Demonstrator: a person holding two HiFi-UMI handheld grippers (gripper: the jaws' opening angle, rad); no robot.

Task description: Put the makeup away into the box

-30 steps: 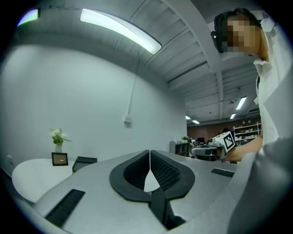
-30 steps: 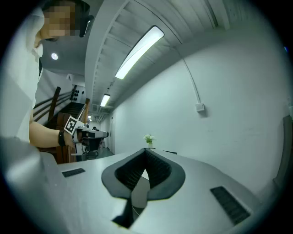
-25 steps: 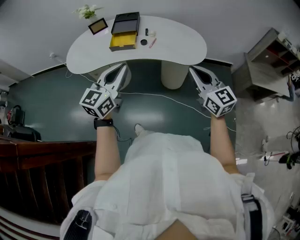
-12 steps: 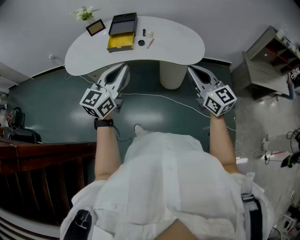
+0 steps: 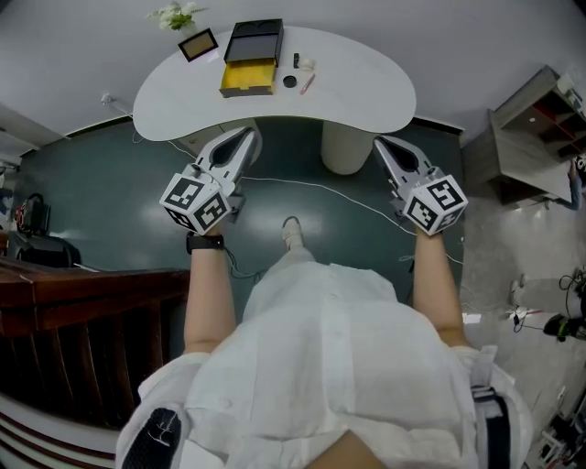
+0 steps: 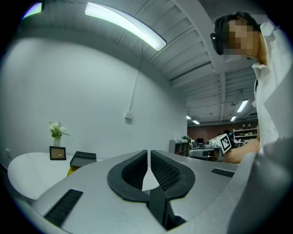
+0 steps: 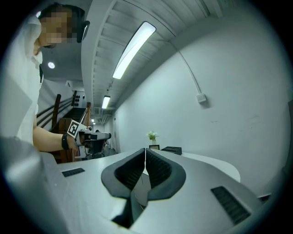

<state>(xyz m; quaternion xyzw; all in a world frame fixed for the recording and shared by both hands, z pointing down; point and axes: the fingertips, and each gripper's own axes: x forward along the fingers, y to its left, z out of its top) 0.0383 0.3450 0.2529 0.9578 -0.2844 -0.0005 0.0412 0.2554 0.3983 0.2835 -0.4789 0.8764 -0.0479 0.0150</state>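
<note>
My left claw [image 5: 245, 137] and right claw [image 5: 381, 143] sit closed, empty, mid-frame. The makeup [image 5: 299, 75] lies top centre, just right of the box [image 5: 249, 66], well ahead; the left claw looks nearer.

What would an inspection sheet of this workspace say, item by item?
Surface: white table, curved, mostly bare.
Job's things: box, black with a yellow compartment showing, contents too small to tell; small makeup pieces lie loose on the table just right of it.
Clutter: framed picture and potted plant left of the box.
Grippers: left gripper and right gripper both shut and empty, held short of the table.
Cables: white cable trails across the dark floor.
Surroundings: shelf unit on the right, dark wooden furniture on the left.
</note>
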